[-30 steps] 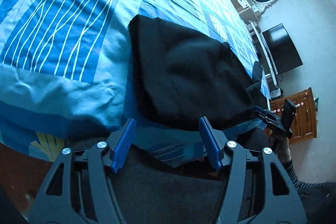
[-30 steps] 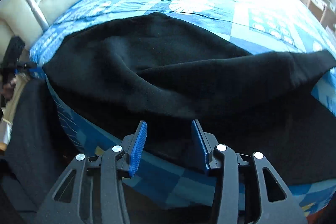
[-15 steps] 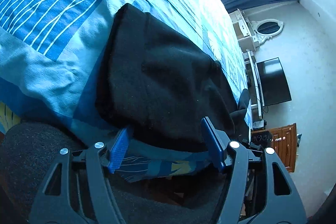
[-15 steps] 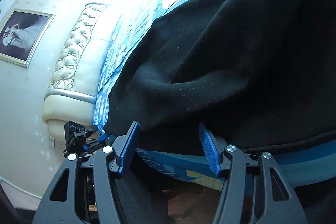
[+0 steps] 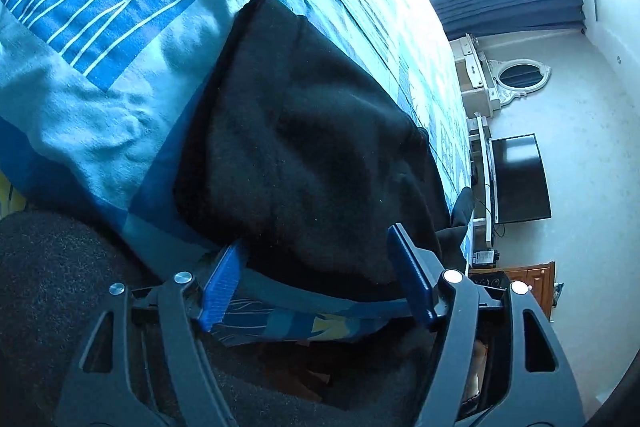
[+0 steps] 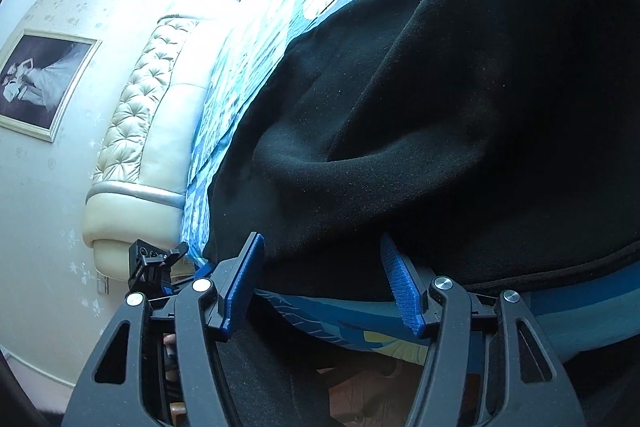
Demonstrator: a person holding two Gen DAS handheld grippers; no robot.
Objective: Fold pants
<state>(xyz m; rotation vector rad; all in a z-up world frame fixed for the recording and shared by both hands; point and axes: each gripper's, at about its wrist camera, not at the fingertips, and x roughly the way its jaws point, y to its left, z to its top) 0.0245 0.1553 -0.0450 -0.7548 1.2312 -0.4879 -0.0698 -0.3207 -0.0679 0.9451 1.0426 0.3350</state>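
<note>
The black fleece pants lie bunched at the near edge of the blue patterned bed. Both grippers have rolled and dropped to that hem. The left gripper has just been opening, the right gripper is spread too, hem between unclenched fingers, so the next fold's grasp looks imminent.

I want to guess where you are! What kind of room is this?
Most likely a bedroom: a bed with a blue patterned bedspread and a tufted cream headboard, black pants lying on it, plus a television by the wall.
</note>
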